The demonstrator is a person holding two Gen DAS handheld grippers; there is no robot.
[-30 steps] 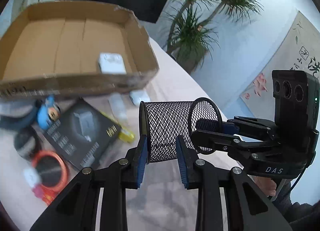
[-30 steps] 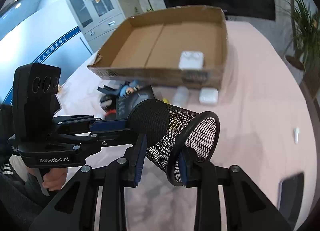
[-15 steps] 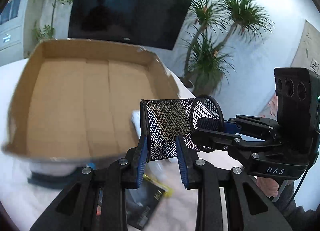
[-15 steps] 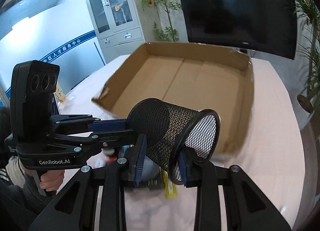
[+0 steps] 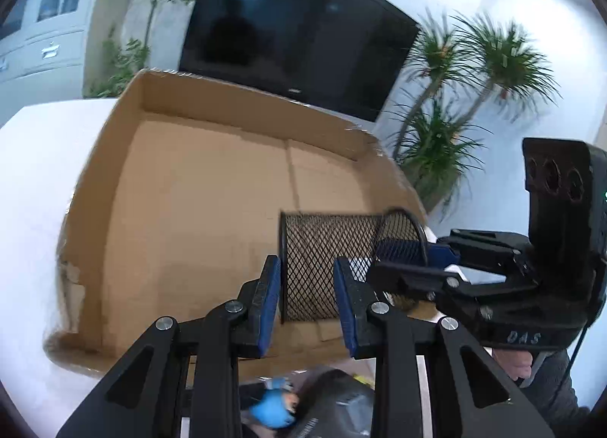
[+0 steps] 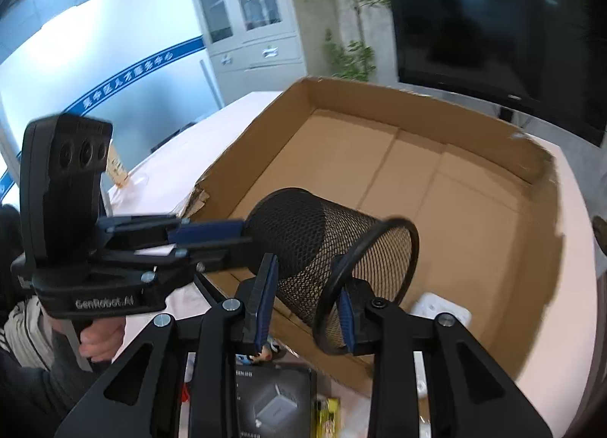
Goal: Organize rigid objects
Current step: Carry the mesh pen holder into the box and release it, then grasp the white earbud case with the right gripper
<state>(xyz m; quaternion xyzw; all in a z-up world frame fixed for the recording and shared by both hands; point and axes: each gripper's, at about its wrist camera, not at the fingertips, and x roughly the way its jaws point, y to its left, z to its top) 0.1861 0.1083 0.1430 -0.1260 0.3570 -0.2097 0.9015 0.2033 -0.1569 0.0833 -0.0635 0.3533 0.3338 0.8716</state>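
A black mesh pen cup (image 6: 322,248) hangs on its side between the two claws, above the near part of the open cardboard box (image 6: 417,157), not touching the box floor. Its long axis runs roughly level and crosswise between the hands: the closed bottom points to the person's left, the open rim to the right. The left claw (image 5: 306,299) is narrowed onto the wall at the bottom end; the right claw (image 6: 305,303) is narrowed onto the wall just behind the rim, with one blue pad inside the mouth and one outside. Both hands are equally close, since each carries one end. The next move, by judgement, turns on the cup being already over the box: it has to come down onto the bare cardboard, and it would need turning if it is meant to stand upright. A small white case (image 6: 442,309) lies in the near right corner of the box, close under the rim end, so that side has less room. The box sits on a pale table (image 6: 573,286); on it, near its front edge, lie a dark packaged box (image 6: 273,400) and a blue figurine (image 5: 275,409). Behind stand a dark wall screen (image 5: 296,36), potted palms (image 5: 455,104) and a grey cabinet (image 6: 246,9).
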